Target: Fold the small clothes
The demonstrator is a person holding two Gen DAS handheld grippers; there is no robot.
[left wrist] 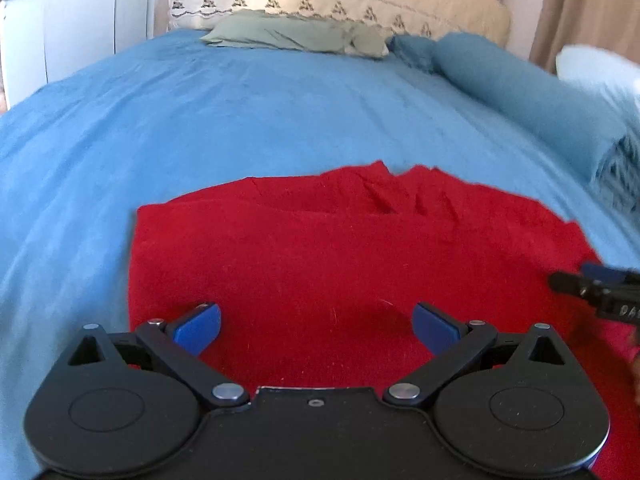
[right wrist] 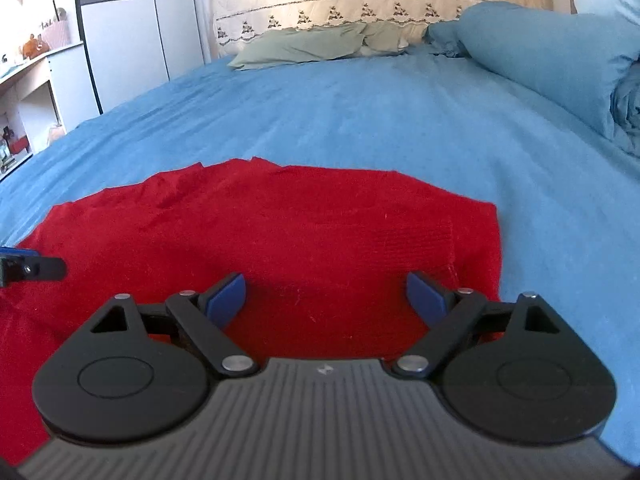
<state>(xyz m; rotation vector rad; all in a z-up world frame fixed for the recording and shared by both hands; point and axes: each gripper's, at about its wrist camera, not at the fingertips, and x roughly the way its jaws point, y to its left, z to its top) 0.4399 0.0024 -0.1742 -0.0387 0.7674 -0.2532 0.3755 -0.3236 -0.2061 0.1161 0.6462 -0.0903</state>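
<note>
A red garment (left wrist: 340,248) lies flat on the blue bedsheet (left wrist: 240,112), with a fold line and small creases near its far edge. My left gripper (left wrist: 316,328) is open and empty, hovering over the garment's near left part. My right gripper (right wrist: 324,296) is open and empty over the garment (right wrist: 280,224) near its right edge. The right gripper's fingertip (left wrist: 580,284) shows at the right edge of the left wrist view. The left gripper's fingertip (right wrist: 36,266) shows at the left edge of the right wrist view.
The blue bedsheet (right wrist: 360,112) stretches to a cream headboard (right wrist: 380,4). A grey-green pillow (right wrist: 308,46) lies at the head. A rolled blue duvet (right wrist: 552,60) lies along the right side. A white wardrobe (right wrist: 132,28) and shelves (right wrist: 24,92) stand at left.
</note>
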